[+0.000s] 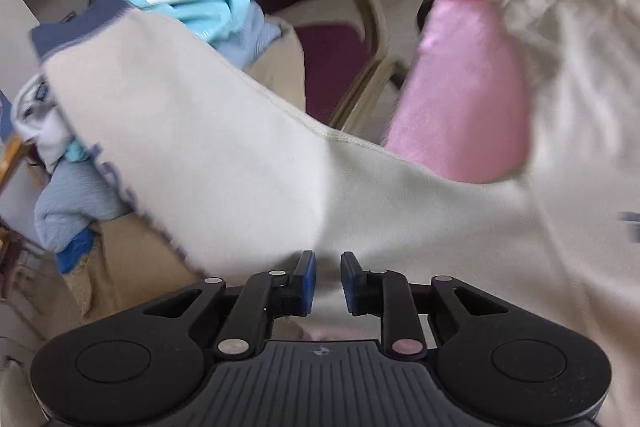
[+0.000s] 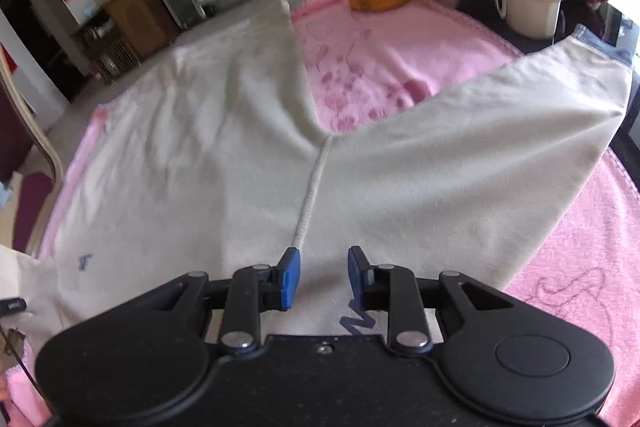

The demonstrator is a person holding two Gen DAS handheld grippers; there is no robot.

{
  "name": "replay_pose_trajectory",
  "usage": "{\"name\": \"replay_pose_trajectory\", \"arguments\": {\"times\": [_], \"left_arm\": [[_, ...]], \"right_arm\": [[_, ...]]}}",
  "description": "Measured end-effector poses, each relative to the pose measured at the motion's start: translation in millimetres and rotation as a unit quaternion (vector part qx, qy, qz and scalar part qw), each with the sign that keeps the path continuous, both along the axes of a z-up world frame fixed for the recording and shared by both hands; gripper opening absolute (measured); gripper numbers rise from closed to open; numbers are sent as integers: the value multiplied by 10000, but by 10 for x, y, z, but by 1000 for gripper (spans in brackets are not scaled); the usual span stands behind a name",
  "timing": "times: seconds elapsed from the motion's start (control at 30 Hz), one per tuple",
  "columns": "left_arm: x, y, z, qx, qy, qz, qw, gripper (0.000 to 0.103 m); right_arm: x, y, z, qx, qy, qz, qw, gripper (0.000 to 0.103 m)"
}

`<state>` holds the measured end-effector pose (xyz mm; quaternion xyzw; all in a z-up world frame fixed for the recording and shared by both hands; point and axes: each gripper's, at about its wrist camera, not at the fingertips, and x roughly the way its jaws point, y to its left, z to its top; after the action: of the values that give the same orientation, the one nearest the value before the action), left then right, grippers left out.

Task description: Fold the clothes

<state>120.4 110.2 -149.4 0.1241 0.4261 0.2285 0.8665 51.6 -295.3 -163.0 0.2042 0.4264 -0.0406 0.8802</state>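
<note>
On the pink towel [image 2: 384, 67] the cream shirt [image 2: 200, 155] lies spread. Your right gripper [image 2: 323, 267] hangs over it, jaws apart, empty; your left gripper [image 1: 328, 275] likewise, by the sleeve [image 1: 168, 131].

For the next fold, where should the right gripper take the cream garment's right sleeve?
Probably at the blue cuff of the sleeve, coming in from its outer right edge: the sleeve lies flat, angled outward over the pink towel, so that edge is free.
</note>
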Motion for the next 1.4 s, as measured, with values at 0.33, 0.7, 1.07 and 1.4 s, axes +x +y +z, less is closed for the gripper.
{"name": "replay_pose_trajectory", "arguments": {"times": [0.33, 0.7, 1.07, 1.4], "left_arm": [[-322, -498, -217, 629, 958, -1535, 9815, 17], [-743, -238, 359, -1267, 129, -1592, 9790, 23], [-555, -627, -75, -1726, 956, -2060, 9585, 21], [-1090, -441, 85, -2296, 764, -2127, 9467, 18]], "right_arm": [[-150, 351, -59, -679, 412, 993, 9919, 28], [-587, 155, 207, 195, 226, 800, 9964, 23], [-205, 629, -86, -228, 265, 1446, 9889, 19], [-623, 322, -10, 615, 917, 1060, 9882, 20]]}}
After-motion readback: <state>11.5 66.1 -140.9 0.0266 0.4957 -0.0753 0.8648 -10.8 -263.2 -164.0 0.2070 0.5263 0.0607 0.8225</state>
